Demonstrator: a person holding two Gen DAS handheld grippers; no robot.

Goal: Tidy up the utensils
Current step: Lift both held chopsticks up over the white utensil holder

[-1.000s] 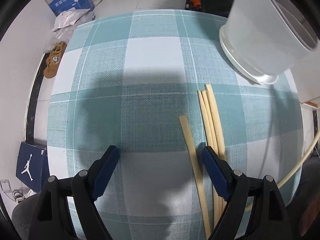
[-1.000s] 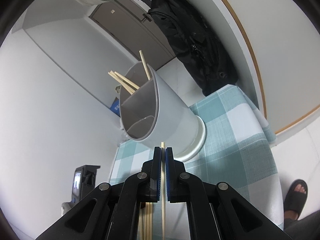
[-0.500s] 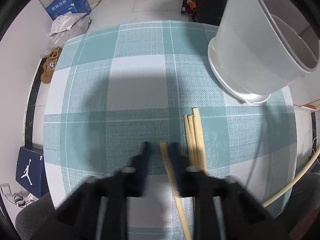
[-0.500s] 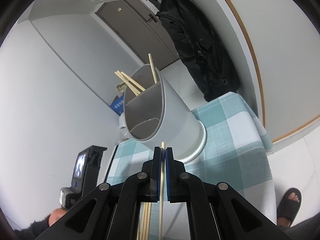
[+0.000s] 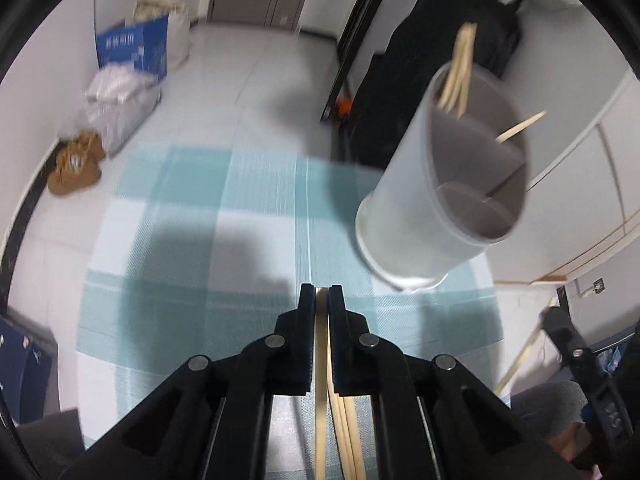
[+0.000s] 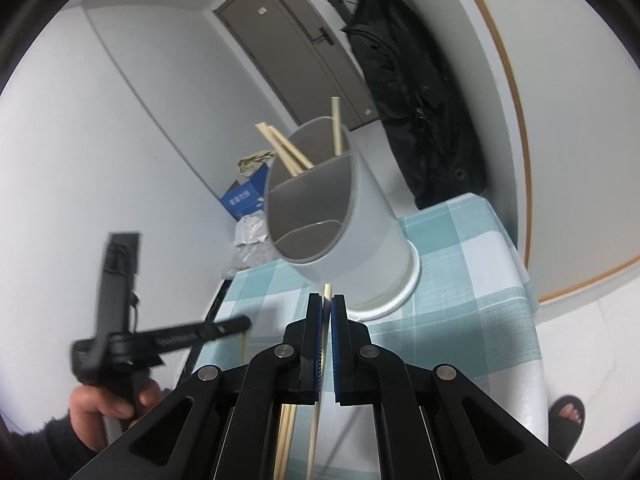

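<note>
Closest in on my left view, the left hand-held gripper (image 5: 321,294) has its jaws pinched tight on a single chopstick (image 5: 321,380), which runs back between the fingers toward the camera. Just to its right, under the gripper, I see the loose chopsticks (image 5: 349,436) lying bunched on the surface (image 5: 192,264) with its teal and white check cloth.

On my right view, the right hand-held gripper (image 6: 326,304) is clamped on its own chopstick (image 6: 316,420), the tip poking out just past the pads. Off to the left of that view I catch the other gripper in a person's hand (image 6: 106,400), blurred.

Beyond both grippers stands the grey utensil holder (image 5: 440,200), upright on the cloth near the far right edge. It is split by a divider: the nearer compartment looks empty to me, while the far one holds several chopsticks (image 5: 460,68) leaning out over the rim.

Farther off, on the floor, I see a blue box (image 5: 134,48), a pale bag (image 5: 116,104) and brown shoes (image 5: 76,162). A black coat (image 6: 416,120) hangs by the door (image 6: 296,52), and a sandalled foot (image 6: 566,416) shows at lower right.
</note>
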